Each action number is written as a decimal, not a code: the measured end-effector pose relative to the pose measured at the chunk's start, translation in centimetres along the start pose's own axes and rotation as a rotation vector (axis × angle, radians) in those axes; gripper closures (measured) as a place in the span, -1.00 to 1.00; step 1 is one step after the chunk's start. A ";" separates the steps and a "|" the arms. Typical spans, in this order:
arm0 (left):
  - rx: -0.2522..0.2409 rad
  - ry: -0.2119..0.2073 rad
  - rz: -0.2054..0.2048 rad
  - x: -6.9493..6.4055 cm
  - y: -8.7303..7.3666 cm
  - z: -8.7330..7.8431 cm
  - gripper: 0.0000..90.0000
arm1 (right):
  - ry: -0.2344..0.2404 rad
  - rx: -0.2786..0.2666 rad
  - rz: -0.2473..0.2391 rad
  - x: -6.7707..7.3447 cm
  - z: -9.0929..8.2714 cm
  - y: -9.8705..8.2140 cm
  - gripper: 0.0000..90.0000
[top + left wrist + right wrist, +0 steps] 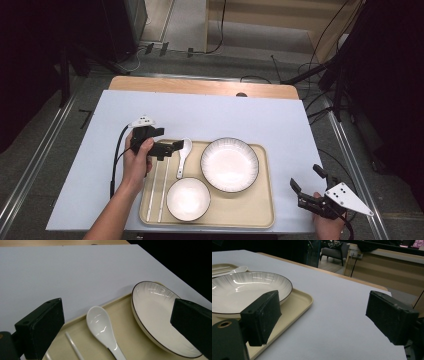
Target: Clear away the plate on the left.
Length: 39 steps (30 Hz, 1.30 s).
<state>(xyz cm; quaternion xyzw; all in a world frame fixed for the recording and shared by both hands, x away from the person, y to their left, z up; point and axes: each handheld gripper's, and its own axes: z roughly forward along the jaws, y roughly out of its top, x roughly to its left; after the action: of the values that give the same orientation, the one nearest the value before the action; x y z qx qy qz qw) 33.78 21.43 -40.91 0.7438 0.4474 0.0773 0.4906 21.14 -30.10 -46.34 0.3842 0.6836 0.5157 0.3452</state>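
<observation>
A beige tray (260, 210) lies on the table's near side. On it rest a wide white plate with a dark rim (229, 164), a smaller white bowl (188, 198), a white spoon (183, 155) and white chopsticks (157, 190). My left gripper (169, 139) hovers open over the tray's far left corner. In the left gripper view the spoon (101, 326) lies between the jaws and the plate (156, 312) sits on the right. My right gripper (307, 178) is open and holds nothing, low over the sheet right of the tray (298, 302), with the plate (244, 290) at its left.
A pale sheet (200, 115) covers the table, with a wooden strip (200, 86) along the far edge. Cables and stand legs (320, 65) lie on the floor beyond. The table's right edge is close to my right gripper.
</observation>
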 end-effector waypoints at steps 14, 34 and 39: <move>-0.036 0.068 -0.024 1.6 -2.8 -3.5 -1.00 | -0.007 0.005 0.001 0.2 -0.1 0.0 -0.71; -0.063 0.156 -0.033 3.4 -5.8 -7.7 -1.00 | -0.008 0.007 0.000 0.2 0.0 0.0 -0.71; -0.064 0.165 -0.036 3.5 -6.4 -8.4 -1.00 | -0.006 0.008 -0.001 0.3 0.0 0.0 -0.71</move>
<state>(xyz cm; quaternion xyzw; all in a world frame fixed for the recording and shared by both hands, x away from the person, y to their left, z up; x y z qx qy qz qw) 27.39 30.37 -42.90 0.7107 0.4969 0.1435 0.4769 20.98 -29.84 -46.35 0.3866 0.6848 0.5118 0.3460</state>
